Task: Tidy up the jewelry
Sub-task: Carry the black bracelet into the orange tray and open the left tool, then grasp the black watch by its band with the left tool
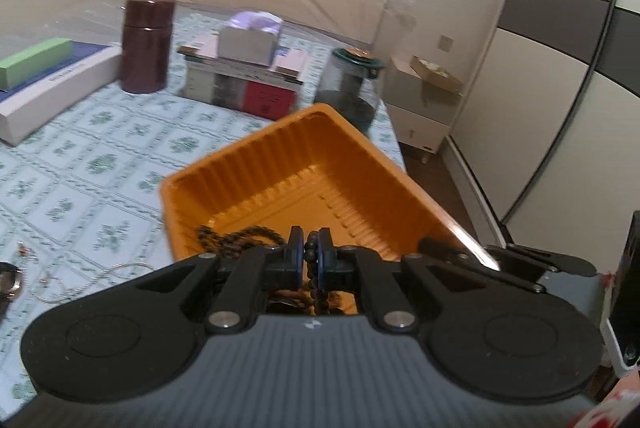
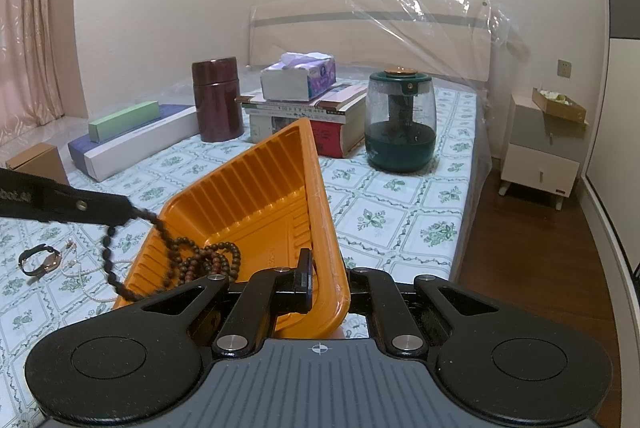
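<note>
Bedroom bed beneath us: our left claw (image 1: 308, 256) pinches the limp bead string (image 2: 160, 240), trailing into the tray (image 2: 256, 203); our right claw (image 2: 320, 284) clamps that light tray's rim.

a bedroom in a home: a bed (image 2: 400, 211) under a green-flowered white sheet, its headboard (image 2: 360, 27) wrapped in clear plastic, fills the room. a bedside cabinet (image 2: 540, 159) stands beside it on a dark wood floor (image 2: 532, 268), below a wall socket (image 2: 564, 67). pink curtains (image 2: 24, 27) hang at the far left, and wardrobe doors (image 1: 560, 47) with grey bands run along one wall.
</note>
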`<state>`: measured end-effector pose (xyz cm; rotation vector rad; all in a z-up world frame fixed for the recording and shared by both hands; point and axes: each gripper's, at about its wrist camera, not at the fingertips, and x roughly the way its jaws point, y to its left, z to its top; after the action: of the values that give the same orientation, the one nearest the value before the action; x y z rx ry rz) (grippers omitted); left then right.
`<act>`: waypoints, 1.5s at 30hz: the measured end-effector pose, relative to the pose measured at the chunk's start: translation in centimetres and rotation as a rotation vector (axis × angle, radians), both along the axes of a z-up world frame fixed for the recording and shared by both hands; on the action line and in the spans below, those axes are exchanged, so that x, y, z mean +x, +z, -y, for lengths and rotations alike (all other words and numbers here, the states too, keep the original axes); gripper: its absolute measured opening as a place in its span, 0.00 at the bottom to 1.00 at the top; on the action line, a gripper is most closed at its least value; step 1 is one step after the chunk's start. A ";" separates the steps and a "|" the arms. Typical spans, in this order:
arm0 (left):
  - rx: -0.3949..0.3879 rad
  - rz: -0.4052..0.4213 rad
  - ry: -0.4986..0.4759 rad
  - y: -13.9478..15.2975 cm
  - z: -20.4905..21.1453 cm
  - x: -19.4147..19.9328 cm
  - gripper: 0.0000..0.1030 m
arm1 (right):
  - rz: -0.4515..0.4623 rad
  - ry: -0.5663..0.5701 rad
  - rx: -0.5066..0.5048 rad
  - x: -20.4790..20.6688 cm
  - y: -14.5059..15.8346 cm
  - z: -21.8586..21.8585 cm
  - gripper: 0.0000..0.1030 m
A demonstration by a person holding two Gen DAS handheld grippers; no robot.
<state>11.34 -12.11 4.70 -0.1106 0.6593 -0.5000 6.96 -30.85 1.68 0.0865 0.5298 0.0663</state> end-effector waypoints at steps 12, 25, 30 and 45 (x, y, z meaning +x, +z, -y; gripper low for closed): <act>0.031 -0.064 0.038 -2.2 -1.4 1.0 0.12 | -0.002 -0.002 0.004 -0.1 -0.2 0.1 0.08; 0.118 -0.018 0.388 -1.9 -13.9 -0.8 0.12 | -0.001 -0.001 0.003 -0.1 -0.2 0.1 0.08; 0.220 -0.020 0.511 -3.6 -17.9 -2.1 0.13 | 0.000 0.000 -0.002 0.0 -0.1 0.1 0.08; 0.279 -0.034 0.502 -7.2 -20.7 0.4 0.28 | -0.006 -0.002 -0.019 0.1 -0.1 0.0 0.08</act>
<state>11.70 8.60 -2.51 -0.0180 0.6996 0.0784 7.09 -30.87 1.55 0.0691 0.5366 0.0590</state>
